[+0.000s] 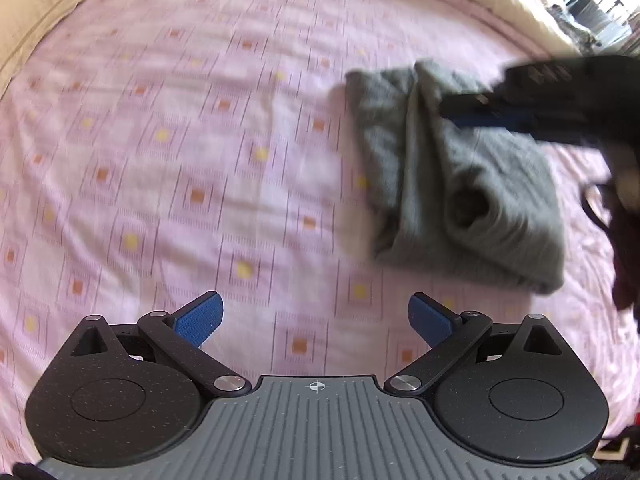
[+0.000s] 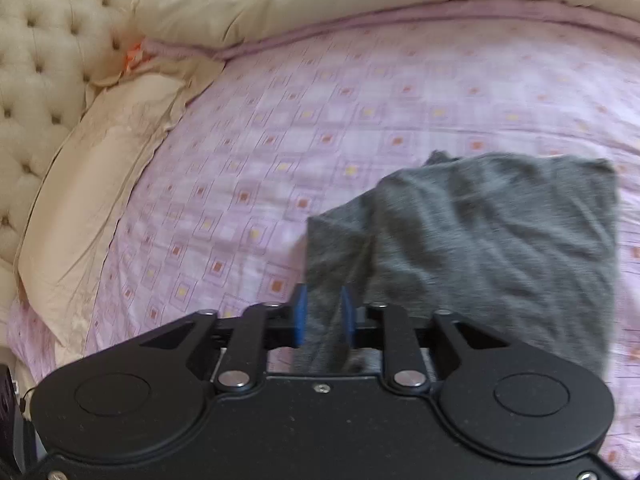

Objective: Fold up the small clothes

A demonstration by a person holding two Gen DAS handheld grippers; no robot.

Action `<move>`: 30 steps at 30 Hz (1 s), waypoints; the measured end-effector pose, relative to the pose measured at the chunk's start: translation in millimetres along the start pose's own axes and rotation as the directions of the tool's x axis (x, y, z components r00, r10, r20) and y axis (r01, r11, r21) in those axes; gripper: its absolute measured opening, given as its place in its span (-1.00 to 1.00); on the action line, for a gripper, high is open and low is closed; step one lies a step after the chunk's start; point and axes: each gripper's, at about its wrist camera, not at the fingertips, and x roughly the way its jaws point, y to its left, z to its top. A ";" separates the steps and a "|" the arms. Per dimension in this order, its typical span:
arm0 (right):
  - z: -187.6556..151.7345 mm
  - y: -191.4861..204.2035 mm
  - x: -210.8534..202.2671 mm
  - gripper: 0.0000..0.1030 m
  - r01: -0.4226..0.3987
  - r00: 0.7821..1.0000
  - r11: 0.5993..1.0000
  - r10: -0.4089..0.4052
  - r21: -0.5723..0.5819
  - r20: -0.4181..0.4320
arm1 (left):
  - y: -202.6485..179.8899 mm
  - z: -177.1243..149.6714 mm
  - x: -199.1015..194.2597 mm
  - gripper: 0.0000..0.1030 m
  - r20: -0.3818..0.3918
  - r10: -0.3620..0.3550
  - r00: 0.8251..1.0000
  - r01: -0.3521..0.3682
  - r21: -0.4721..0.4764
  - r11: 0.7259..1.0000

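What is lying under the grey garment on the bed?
The grey garment lies on the pink patterned sheet, which shows all around it. Anything beneath its folds is covered. The right gripper pinches one edge.

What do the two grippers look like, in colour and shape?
Both look alike. The left gripper has black linkage arms with silver pivot pins, blue ribbed finger pads, round black housings and a grey ribbed plate bearing a small crosshair mark. The right gripper has an all-black body.

Pink patterned bedsheet [image 2: 360, 112], cream tufted headboard [image 2: 44, 48], cream pillow [image 2: 96, 168].
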 end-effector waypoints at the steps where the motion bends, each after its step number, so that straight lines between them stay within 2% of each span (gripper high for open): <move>1: -1.8 -4.2 -8.7 0.11 0.021 1.000 1.000 -0.021 -0.005 0.019 | 0.0 5.3 -1.6 0.94 0.008 -0.006 1.000 0.006 0.002 1.000; 2: -4.6 -7.7 -16.4 0.21 0.042 0.999 0.999 -0.041 -0.014 0.034 | -0.5 11.2 -2.9 0.94 0.017 -0.011 1.000 0.011 0.005 1.000; 3: -8.4 -11.3 -23.8 0.39 0.059 0.997 0.998 -0.058 -0.026 0.042 | -1.0 17.8 -4.0 0.94 0.026 -0.014 1.000 0.014 0.009 1.000; 6: -21.8 -13.9 -36.7 0.47 0.112 0.993 0.989 -0.108 -0.096 0.043 | -6.0 37.1 -3.1 0.94 0.046 -0.021 0.999 0.020 0.028 0.999; 9: -41.7 -1.6 -40.5 0.80 0.201 0.980 0.953 -0.195 -0.227 0.051 | -10.4 55.7 0.5 0.94 0.055 -0.029 0.998 0.027 0.045 0.999; 11: -57.3 12.2 -40.3 0.92 0.291 0.957 0.907 -0.274 -0.306 0.097 | -12.6 66.3 5.6 0.94 0.032 -0.048 0.998 0.047 0.041 0.998; 13: -74.2 28.2 -37.3 0.94 0.406 0.914 0.826 -0.372 -0.390 0.163 | -14.1 72.8 7.3 0.95 0.030 -0.075 0.997 0.074 0.030 0.997; 14: -81.3 34.5 -34.9 0.94 0.428 0.903 0.792 -0.387 -0.436 0.185 | -15.3 75.0 6.9 0.95 0.038 -0.081 0.996 0.080 0.029 0.996; 15: -87.5 40.8 -30.6 0.87 0.418 0.908 0.769 -0.376 -0.484 0.187 | -16.9 76.7 6.1 0.95 0.047 -0.083 0.995 0.082 0.035 0.996; 18: -98.2 52.5 -16.9 0.57 0.369 0.926 0.737 -0.343 -0.567 0.157 | -22.3 80.7 6.1 0.95 0.052 -0.076 0.996 0.074 0.052 0.996; 20: -105.1 58.4 -5.9 0.56 0.373 0.921 0.692 -0.355 -0.618 0.159 | -23.8 82.8 7.0 0.95 0.043 -0.083 0.996 0.081 0.051 0.995; 21: -107.1 59.4 -1.9 0.49 0.386 0.915 0.672 -0.368 -0.632 0.167 | -24.2 84.1 7.4 0.95 0.038 -0.087 0.995 0.085 0.049 0.995; 22: -107.4 58.9 1.7 0.35 0.391 0.911 0.664 -0.377 -0.638 0.166 | -25.2 85.3 7.6 0.95 0.036 -0.089 0.995 0.088 0.050 0.995; 24: -104.2 53.4 7.6 0.17 0.385 0.910 0.677 -0.390 -0.627 0.138 | -27.5 88.1 8.2 0.95 0.032 -0.094 0.995 0.093 0.056 0.994; 26: -102.9 47.0 13.6 0.13 0.393 0.903 0.682 -0.411 -0.617 0.122 | -31.1 91.6 10.4 0.96 0.022 -0.104 0.994 0.103 0.063 0.993; 28: -103.8 42.8 14.9 0.05 0.407 0.896 0.664 -0.425 -0.628 0.131 | -35.9 95.6 14.0 0.96 0.007 -0.124 0.992 0.123 0.066 0.990; 29: -102.6 40.1 12.5 -0.11 0.399 0.901 0.672 -0.412 -0.624 0.132 | -39.4 97.7 16.7 0.96 -0.002 -0.136 0.991 0.135 0.068 0.988; 30: -98.8 34.7 7.3 -0.62 0.373 0.917 0.710 -0.379 -0.597 0.123 | -43.3 100.0 19.6 0.97 -0.010 -0.149 0.989 0.149 0.072 0.986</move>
